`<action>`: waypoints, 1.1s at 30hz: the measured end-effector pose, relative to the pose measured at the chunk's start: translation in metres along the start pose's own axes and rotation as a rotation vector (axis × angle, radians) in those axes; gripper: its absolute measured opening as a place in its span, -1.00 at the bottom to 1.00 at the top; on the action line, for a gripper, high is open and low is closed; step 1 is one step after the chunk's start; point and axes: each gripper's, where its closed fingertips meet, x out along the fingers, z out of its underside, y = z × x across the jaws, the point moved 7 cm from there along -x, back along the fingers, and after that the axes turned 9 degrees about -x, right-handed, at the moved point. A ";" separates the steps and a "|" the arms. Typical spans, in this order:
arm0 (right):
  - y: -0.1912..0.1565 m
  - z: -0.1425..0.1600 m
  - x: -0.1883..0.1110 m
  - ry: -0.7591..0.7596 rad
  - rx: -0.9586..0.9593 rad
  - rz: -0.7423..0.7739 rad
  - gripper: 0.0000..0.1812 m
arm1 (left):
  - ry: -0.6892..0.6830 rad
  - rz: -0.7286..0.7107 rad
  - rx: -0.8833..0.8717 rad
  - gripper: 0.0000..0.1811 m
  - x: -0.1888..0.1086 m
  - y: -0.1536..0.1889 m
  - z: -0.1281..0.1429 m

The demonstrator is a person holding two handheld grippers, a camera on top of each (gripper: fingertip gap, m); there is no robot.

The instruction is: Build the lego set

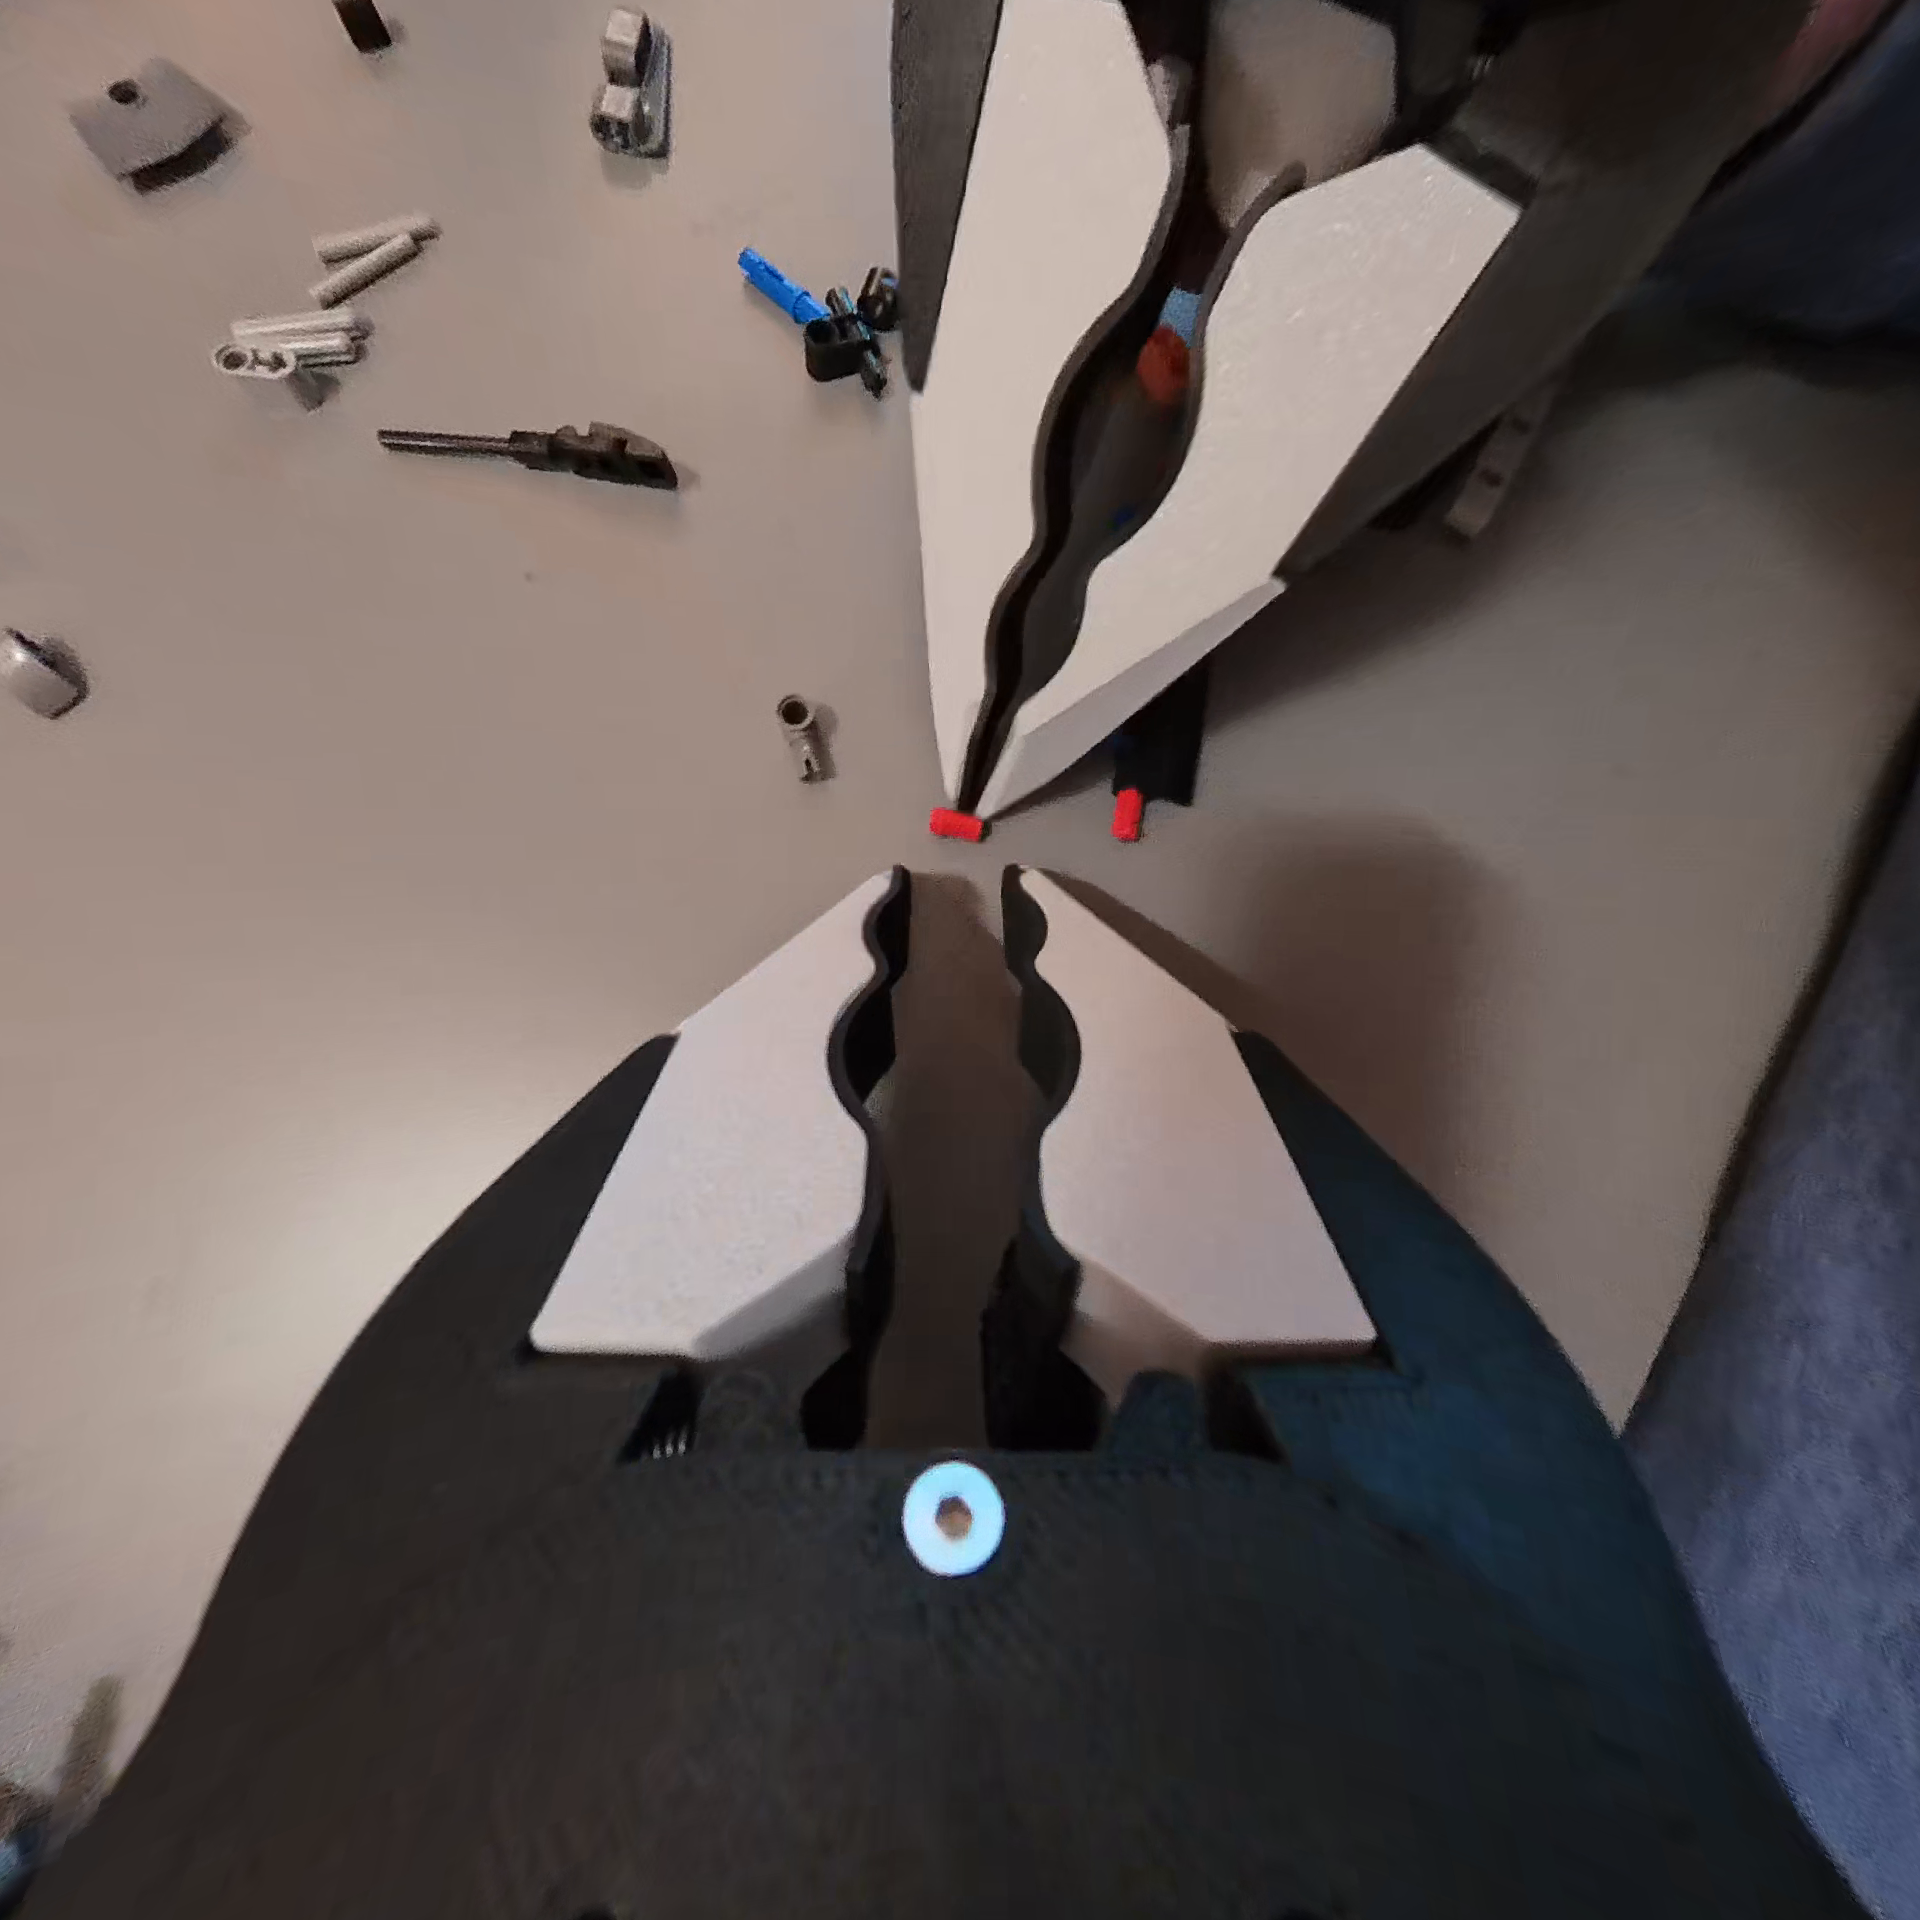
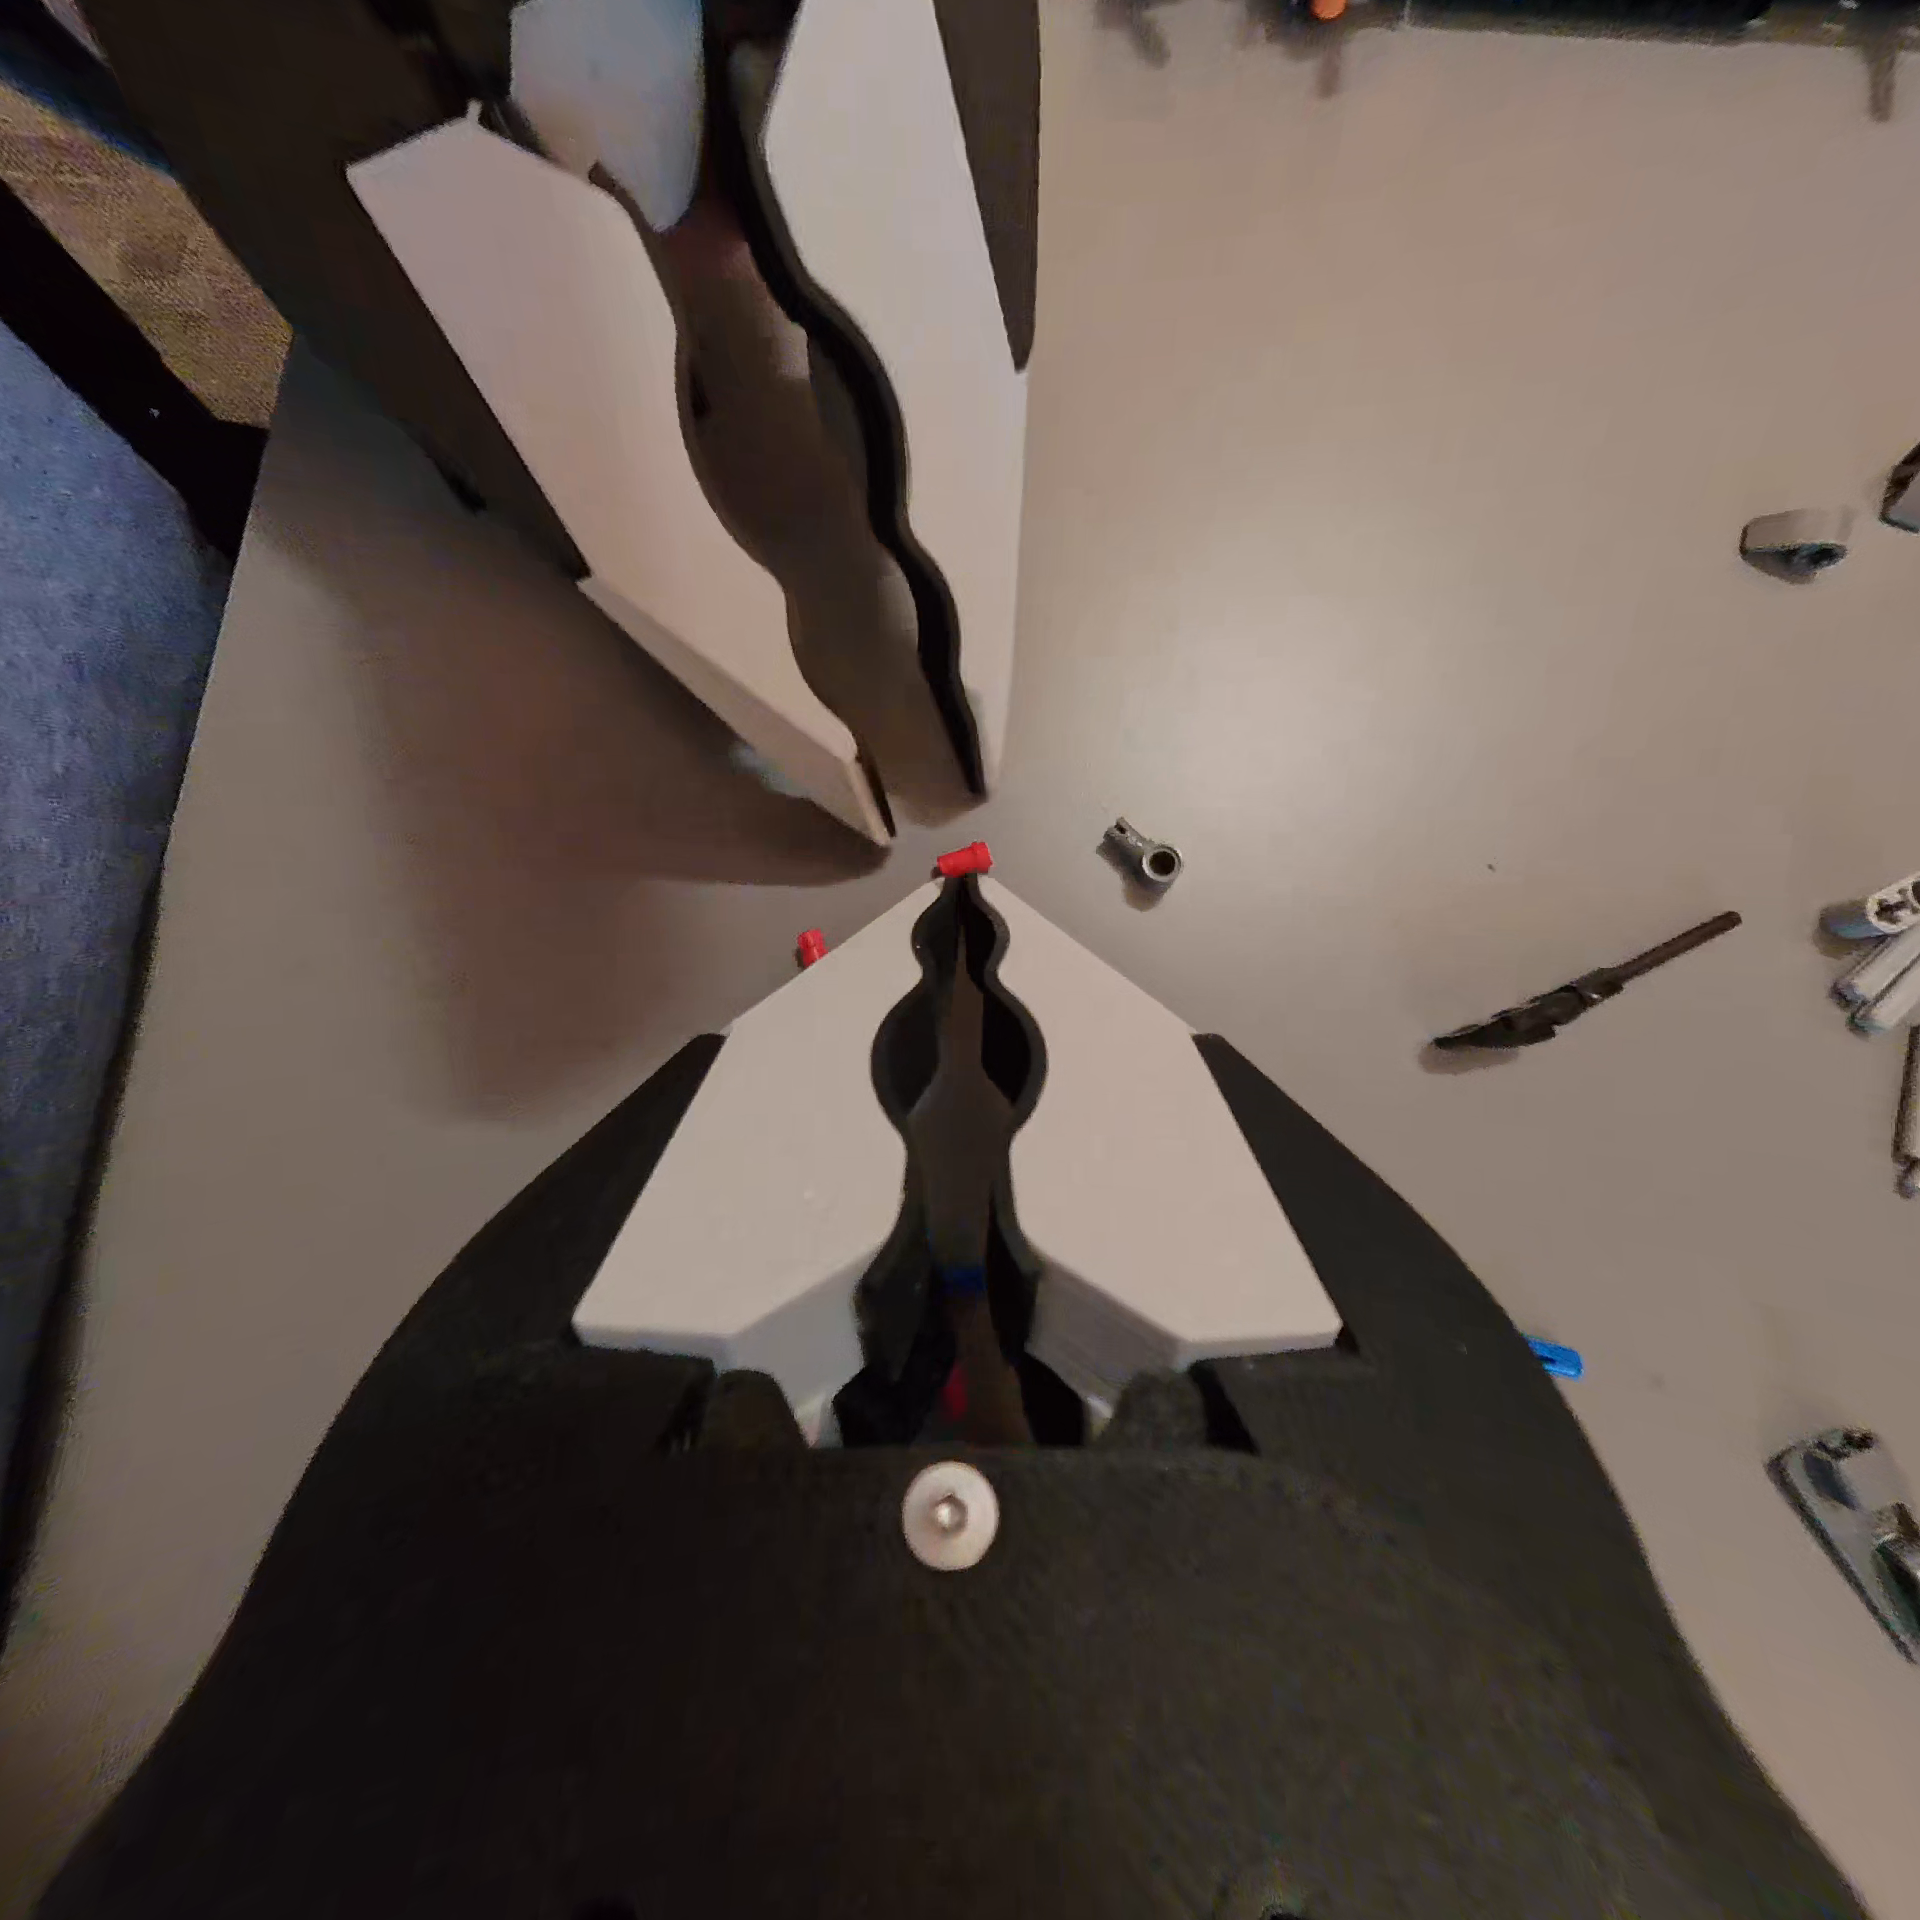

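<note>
Evidently assembly is only beginning: the right gripper [image 2: 961, 883] is pinching a small red pin [image 2: 963, 860] at its closed tips, just above the table [image 2: 1351, 675]. The left gripper [image 1: 954, 878] is waiting opposite, narrowly parted and empty, while grey connector [image 2: 1143, 860], black axle piece [image 2: 1579, 997] and second red pin [image 1: 1126, 814] are lying loose, unjoined.

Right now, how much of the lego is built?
Hardly any. Done: nothing looks joined yet except maybe small black bits by a blue pin. In hand: the right tool pinches a tiny red piece, and the open left tool waits facing it. Left: grey rods, a black axle piece, a grey connector and another red piece lie loose.
</note>
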 end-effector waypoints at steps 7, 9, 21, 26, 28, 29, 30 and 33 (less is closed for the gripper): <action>-0.003 -0.002 0.001 0.022 0.016 -0.012 -1.00 | 0.006 0.006 0.018 -0.89 0.004 0.001 -0.003; -0.001 -0.001 -0.002 0.044 0.030 -0.019 -1.00 | 0.010 0.008 0.017 -0.88 0.004 0.002 -0.003; 0.006 0.003 -0.001 0.027 -0.045 -0.050 -0.97 | 0.021 0.022 0.048 -0.97 0.008 0.000 -0.006; 0.007 0.004 -0.002 0.054 -0.039 -0.067 -0.97 | 0.055 0.035 0.060 -0.97 0.006 0.001 -0.007; 0.008 0.003 -0.007 0.099 -0.010 -0.086 -0.98 | 0.091 0.053 0.054 -0.97 0.003 0.001 -0.009; 0.010 0.002 -0.011 0.130 0.012 -0.098 -0.98 | 0.124 0.061 0.053 -0.97 0.000 0.001 -0.011; 0.011 0.001 -0.015 0.165 0.037 -0.113 -0.98 | 0.162 0.072 0.049 -0.97 -0.004 0.002 -0.013; 0.015 -0.004 -0.030 0.295 0.142 -0.163 -0.97 | 0.282 0.078 0.080 -0.97 -0.017 0.006 -0.023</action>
